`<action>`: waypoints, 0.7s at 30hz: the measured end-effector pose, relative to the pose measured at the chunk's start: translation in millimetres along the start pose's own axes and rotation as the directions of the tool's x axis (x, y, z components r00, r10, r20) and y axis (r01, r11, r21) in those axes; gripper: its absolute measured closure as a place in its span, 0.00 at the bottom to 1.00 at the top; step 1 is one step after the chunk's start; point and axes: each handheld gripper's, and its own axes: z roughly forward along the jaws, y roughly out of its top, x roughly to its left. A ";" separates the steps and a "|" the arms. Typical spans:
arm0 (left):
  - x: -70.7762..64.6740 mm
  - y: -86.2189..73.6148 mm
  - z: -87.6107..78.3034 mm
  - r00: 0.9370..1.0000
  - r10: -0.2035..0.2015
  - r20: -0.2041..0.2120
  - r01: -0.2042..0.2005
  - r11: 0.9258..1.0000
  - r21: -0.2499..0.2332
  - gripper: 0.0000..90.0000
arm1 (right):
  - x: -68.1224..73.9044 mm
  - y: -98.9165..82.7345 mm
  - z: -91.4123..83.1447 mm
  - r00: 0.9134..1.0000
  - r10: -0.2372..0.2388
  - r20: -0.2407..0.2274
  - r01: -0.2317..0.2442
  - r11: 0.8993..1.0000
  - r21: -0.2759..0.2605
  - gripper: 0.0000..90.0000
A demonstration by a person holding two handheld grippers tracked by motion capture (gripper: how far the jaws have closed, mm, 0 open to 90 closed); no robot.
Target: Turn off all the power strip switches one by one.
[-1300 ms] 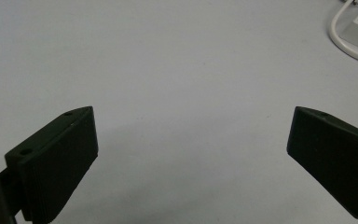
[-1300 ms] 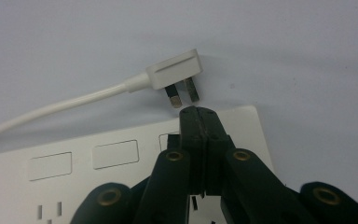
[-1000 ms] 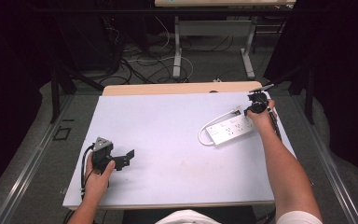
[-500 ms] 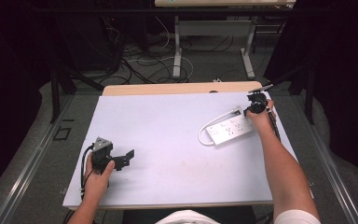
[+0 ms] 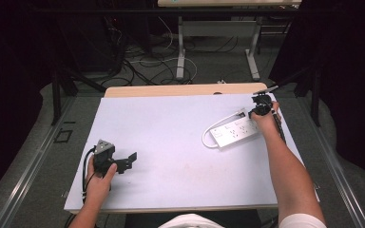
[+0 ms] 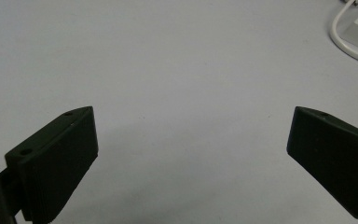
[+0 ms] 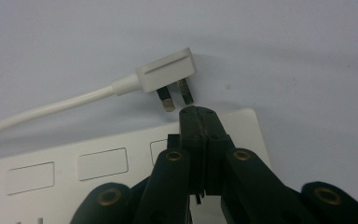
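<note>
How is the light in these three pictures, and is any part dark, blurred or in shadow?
High view: the table is evenly lit, the room around it very dark. Left gripper view: sharp, with a soft shadow beside the left gripper. Right gripper view: the plug is sharp and casts a soft shadow; the right gripper looks slightly soft.

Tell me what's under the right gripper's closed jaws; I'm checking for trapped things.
Under the right gripper lies the white power strip; its plug lies just beyond the jaw tips. The gripper covers part of the strip's near end.

Surfaces, table and power strip

Strip (image 7: 121,158) and plug (image 7: 168,70): smooth white plastic, dull metal pins. Table (image 5: 171,142): matt, pale. Jaws: matt black plastic.
</note>
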 end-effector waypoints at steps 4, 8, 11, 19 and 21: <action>-0.1 0.0 0.0 1.000 0.000 0.000 0.000 1.000 0.000 0.02 | 0.4 0.1 -0.2 1.000 -0.005 -0.003 0.005 1.000 0.005 1.00; 0.0 -0.1 0.1 1.000 0.000 0.000 0.000 1.000 0.001 0.02 | 1.7 -0.3 0.5 1.000 -0.010 -0.004 0.010 1.000 0.003 1.00; 0.0 -0.2 0.3 1.000 0.001 0.000 -0.001 1.000 0.000 0.02 | 3.9 -0.4 1.5 0.999 -0.033 -0.009 0.033 0.999 0.005 1.00; -0.5 0.3 0.7 1.000 0.000 0.002 0.000 1.000 0.003 0.02 | 3.4 -0.9 2.1 1.000 -0.012 -0.017 0.012 1.000 0.002 1.00; -0.6 0.4 0.4 1.000 0.000 0.004 0.000 1.000 0.009 0.02 | 2.9 -2.0 2.7 1.000 -0.002 -0.011 0.002 1.000 -0.010 1.00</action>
